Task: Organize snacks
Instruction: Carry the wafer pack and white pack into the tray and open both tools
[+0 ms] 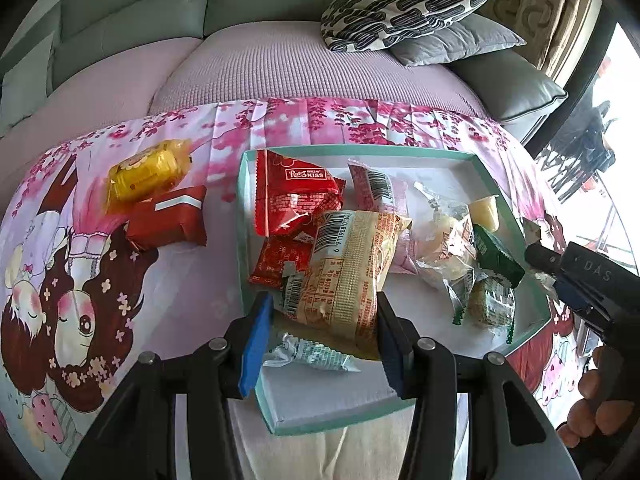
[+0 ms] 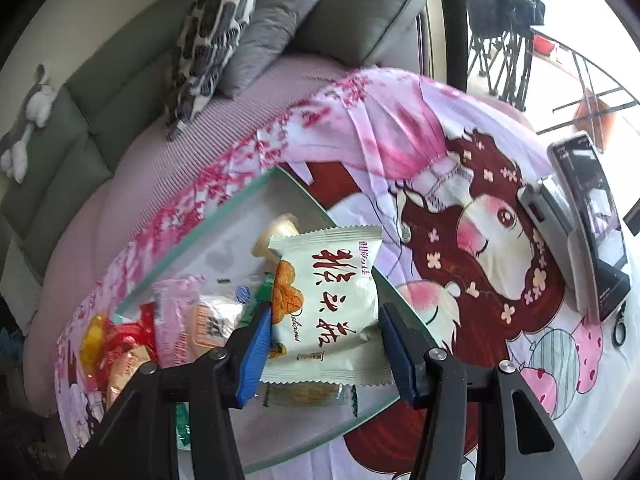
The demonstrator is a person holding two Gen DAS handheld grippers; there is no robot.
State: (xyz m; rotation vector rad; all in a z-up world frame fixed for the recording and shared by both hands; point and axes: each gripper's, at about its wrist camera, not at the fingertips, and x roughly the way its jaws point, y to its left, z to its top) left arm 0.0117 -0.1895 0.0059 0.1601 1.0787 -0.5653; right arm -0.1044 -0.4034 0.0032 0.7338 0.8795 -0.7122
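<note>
Between my left tongs [image 1: 325, 334] sits a beige crinkled snack packet with a barcode [image 1: 344, 276], lying in the shallow white box with the teal rim [image 1: 356, 152]. Its right edge meets the right blue pad, while a gap shows at the left pad, so I cannot tell whether the packet is actually gripped; the jaws stand at a middling width. Just below it, nearer the camera, lies a small pale green and white sachet [image 1: 310, 356].

Between my right tongs [image 2: 326, 346] is a white plastic packet with red brush characters [image 2: 328, 308], over the box's near corner. Both blue pads sit against its sides, at a fairly narrow width, and it looks pinched between them.

Around these, the box holds a red foil "KISS" pouch [image 1: 298, 196], a smaller red pouch [image 1: 278, 262], a pink packet [image 1: 378, 190], clear wrapped sweets [image 1: 444, 240], a pale yellow jelly cup [image 1: 485, 210] and green wrappers [image 1: 496, 258]. Outside the box, on the pink cartoon-printed cloth [image 1: 80, 280] covering the tabletop, lie a yellow wrapped cake [image 1: 146, 176] and a red block-shaped packet [image 1: 170, 218], touching each other. The right tongs also appear at the left camera's right edge, beside the box's far side. A phone on a grey stand [image 2: 580, 224] rests on the cloth to the right.
</note>
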